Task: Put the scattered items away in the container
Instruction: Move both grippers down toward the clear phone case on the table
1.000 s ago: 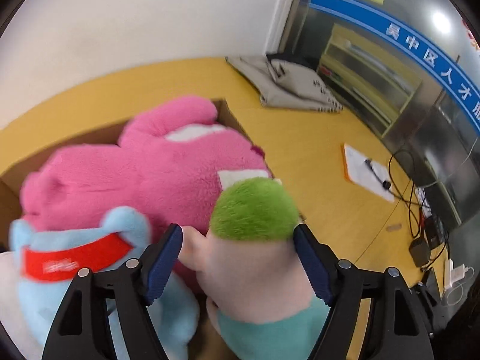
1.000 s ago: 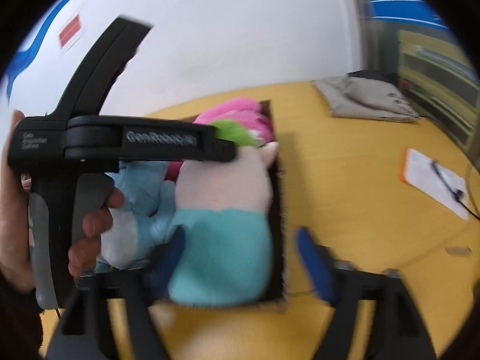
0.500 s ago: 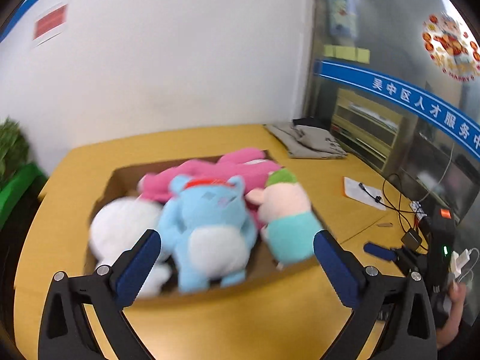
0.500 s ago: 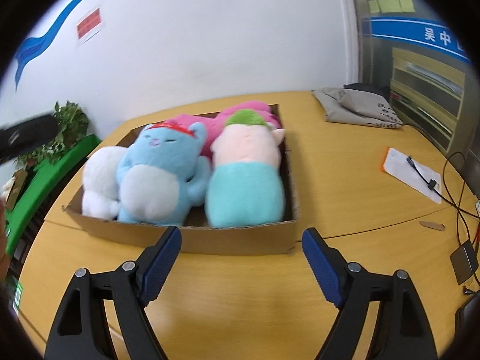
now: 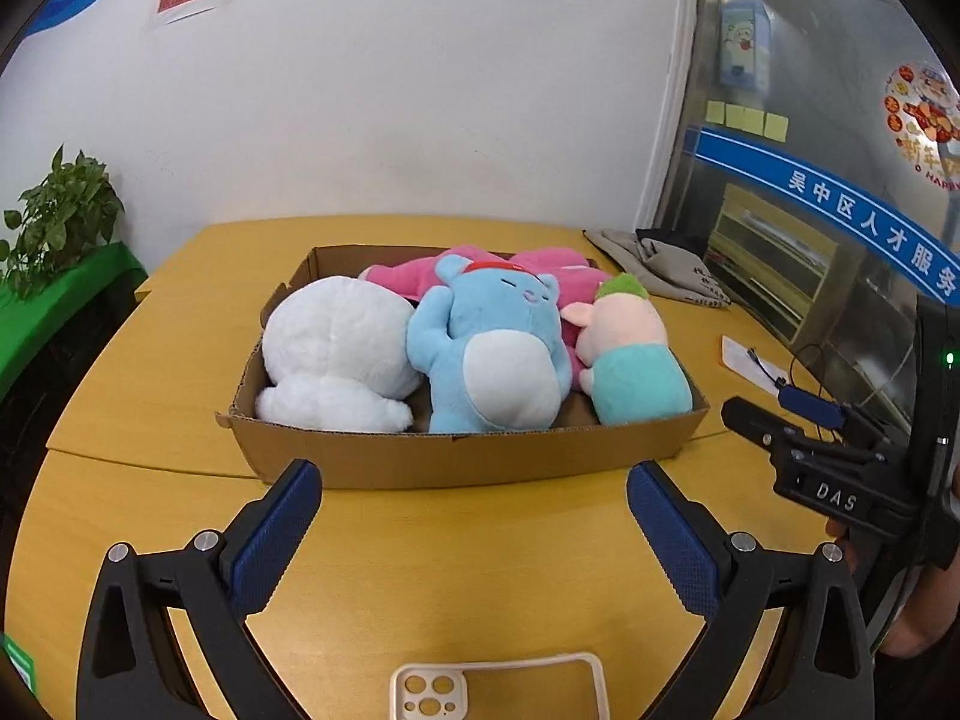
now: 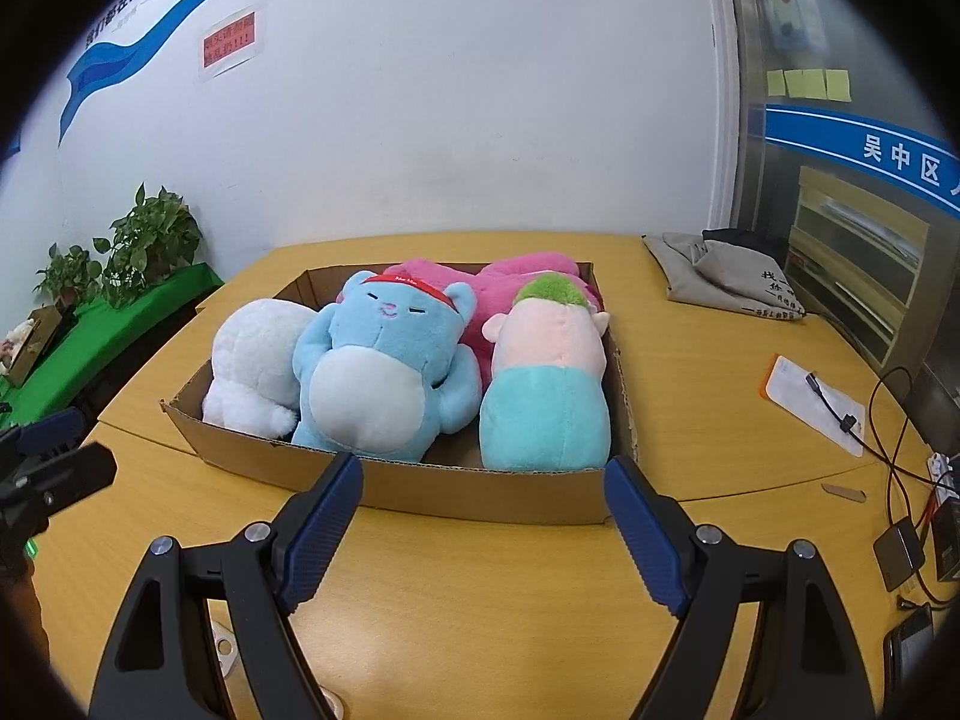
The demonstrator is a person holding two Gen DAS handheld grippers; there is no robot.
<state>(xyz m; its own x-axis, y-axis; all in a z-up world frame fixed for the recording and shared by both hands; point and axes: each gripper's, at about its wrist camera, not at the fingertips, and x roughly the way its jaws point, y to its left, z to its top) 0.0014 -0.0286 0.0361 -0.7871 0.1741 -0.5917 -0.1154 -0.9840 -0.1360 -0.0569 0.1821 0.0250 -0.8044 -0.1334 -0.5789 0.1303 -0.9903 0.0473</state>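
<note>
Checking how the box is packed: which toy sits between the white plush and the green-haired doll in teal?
The blue bear plush lies between the white plush and the green-haired doll, along the cardboard box's near wall. Both wrist views show it.

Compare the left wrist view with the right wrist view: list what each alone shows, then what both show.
Left wrist only: a phone case on the near table edge, and a festive window sticker.

Right wrist only: a slogan banner on the wall, and a small black box on a cable.

Both: the cardboard box holding white, blue, pink and green-haired plush toys, plus folded cloth bags.
</note>
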